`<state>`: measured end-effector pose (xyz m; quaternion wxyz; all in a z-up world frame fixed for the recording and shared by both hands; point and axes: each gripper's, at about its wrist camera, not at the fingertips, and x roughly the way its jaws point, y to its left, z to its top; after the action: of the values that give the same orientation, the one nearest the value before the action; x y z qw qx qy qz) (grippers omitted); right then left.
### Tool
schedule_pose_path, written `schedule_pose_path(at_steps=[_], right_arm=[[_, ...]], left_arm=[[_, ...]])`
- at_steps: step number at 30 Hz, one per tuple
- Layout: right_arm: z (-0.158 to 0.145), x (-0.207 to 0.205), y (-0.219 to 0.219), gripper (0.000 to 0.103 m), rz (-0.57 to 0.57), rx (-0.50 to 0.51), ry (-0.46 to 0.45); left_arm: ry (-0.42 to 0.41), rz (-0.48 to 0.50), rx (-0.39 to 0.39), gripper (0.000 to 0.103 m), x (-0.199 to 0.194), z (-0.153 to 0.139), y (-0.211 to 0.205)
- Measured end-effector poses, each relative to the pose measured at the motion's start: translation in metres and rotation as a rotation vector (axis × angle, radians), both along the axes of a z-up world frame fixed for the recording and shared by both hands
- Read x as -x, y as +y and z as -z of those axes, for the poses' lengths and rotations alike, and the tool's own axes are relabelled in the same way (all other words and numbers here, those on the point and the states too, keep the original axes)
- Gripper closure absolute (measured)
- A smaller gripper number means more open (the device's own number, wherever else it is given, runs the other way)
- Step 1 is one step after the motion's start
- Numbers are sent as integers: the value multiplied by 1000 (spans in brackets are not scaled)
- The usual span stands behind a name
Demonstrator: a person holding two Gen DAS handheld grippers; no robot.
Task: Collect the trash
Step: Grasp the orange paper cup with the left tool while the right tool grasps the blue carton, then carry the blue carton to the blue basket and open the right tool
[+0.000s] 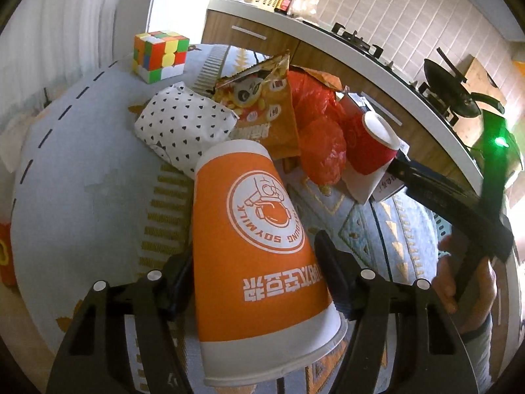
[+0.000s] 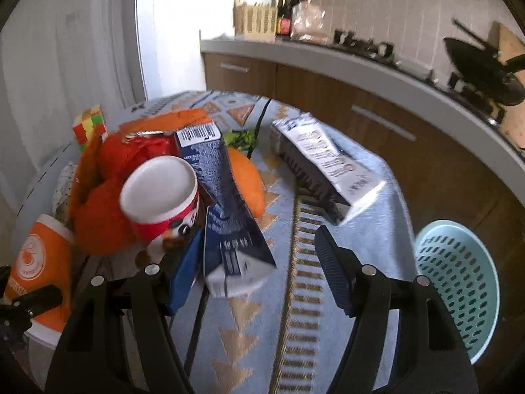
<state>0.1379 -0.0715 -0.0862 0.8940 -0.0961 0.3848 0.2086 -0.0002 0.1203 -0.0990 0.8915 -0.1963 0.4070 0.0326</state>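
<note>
An orange soymilk paper cup (image 1: 259,236) stands upside down, rim toward the camera, between the fingers of my left gripper (image 1: 256,246). Both pads press on its sides. In the right wrist view the same cup (image 2: 39,262) sits at the far left. My right gripper (image 2: 259,234) is open over the cloth. A flattened blue milk carton (image 2: 229,210) lies between its fingers, close to the left pad and clear of the right one. Just left of that carton is a red paper cup (image 2: 160,193). Beside it lies a crumpled red plastic bag (image 1: 321,138).
The pile also holds an orange snack bag (image 1: 262,108) and a polka-dot paper bag (image 1: 180,128). A Rubik's cube (image 1: 160,55) sits at the table's far end. A long white-and-black box (image 2: 325,164) lies to the right, with a teal basket (image 2: 459,282) beyond the table edge. A kitchen counter (image 2: 328,55) runs behind.
</note>
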Motion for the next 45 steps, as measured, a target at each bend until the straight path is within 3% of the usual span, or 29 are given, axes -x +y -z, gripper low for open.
schedule_pose_path(at_steps=[3,14,24,27,30,33,36,42,45], right_arm=[[4,-13,3,68,-7,-24,51],[-33,12,-44,69,85,-93,-73],[-81,43,-147,69,321,-107,-219],[-84,52,-186,69,424,-93,-225],[-77,54,-226,69,523,-85,-166],[-61,48,-269,69,615,-103,-57],[-44,50,-294,69,685,-67,-14],[-2,53,-322,69,744,-64,99],[15,48,-332,69,765,-62,156]], left_arm=[[-25,6,-5,39,1,-7,-1],[-173,105,-35,39,1,-49,-37],[-316,295,-66,39,-31,-101,-111],[-341,369,-73,39,-49,-113,-141],[-359,442,-54,38,-67,-122,-179],[-344,518,-32,38,-85,-119,-217],[-311,588,-35,38,-104,-104,-254],[-170,677,-6,38,-142,-50,-305],[-118,701,-32,38,-157,-29,-320]])
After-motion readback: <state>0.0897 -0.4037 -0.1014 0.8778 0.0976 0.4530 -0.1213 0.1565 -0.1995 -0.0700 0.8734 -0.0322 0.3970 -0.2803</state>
